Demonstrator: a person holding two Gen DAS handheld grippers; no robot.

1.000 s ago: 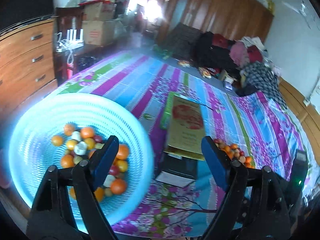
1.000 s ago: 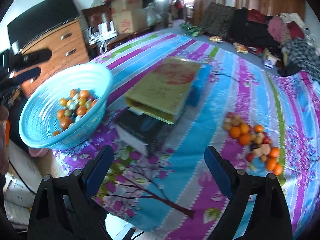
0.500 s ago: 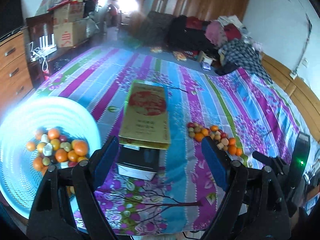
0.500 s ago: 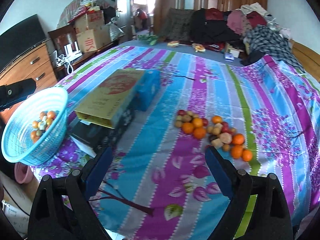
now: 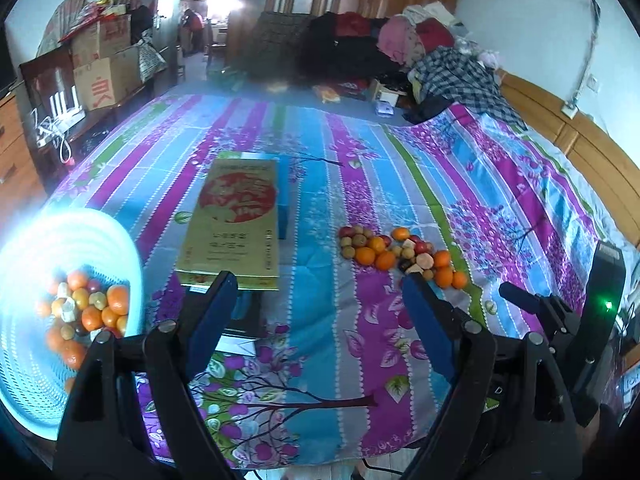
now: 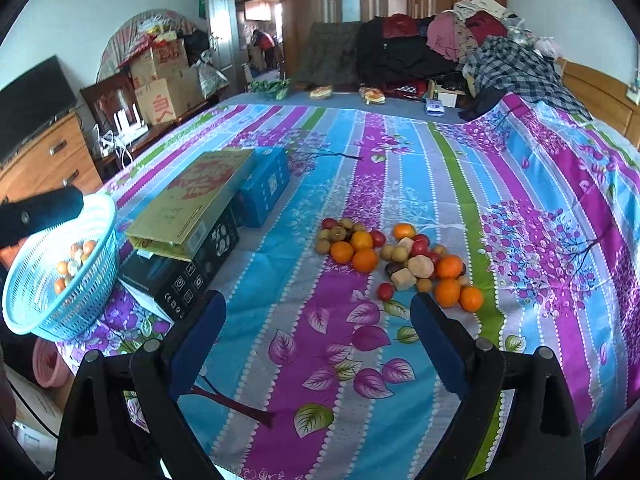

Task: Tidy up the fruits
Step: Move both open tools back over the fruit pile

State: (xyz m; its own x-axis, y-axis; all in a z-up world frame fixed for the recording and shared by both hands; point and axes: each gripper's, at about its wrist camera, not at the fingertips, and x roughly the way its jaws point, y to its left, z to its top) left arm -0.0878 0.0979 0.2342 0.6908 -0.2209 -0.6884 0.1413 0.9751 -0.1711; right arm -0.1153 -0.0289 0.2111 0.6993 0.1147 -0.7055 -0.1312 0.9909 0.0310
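A pile of loose fruit (image 6: 400,256), oranges, small red and brown ones, lies on the striped bedspread; it also shows in the left wrist view (image 5: 400,250). A light blue plastic basket (image 6: 92,296) holding several fruits sits at the bed's left edge, and its rim shows in the left wrist view (image 5: 24,380). My left gripper (image 5: 316,312) is open and empty, between basket and pile. My right gripper (image 6: 318,328) is open and empty, just short of the pile. Part of the right gripper's body shows at the right of the left wrist view.
A gold flat box (image 6: 192,200) lies on a black box (image 6: 180,276) beside a blue box (image 6: 266,186), between basket and pile. Clothes (image 6: 460,48) are heaped at the bed's far end. A wooden dresser (image 6: 44,160) and cardboard boxes (image 6: 164,80) stand left.
Both grippers have swung right, away from the basket and toward the fruit pile. The basket has slid to the left edge of both views. Both stay open and empty.
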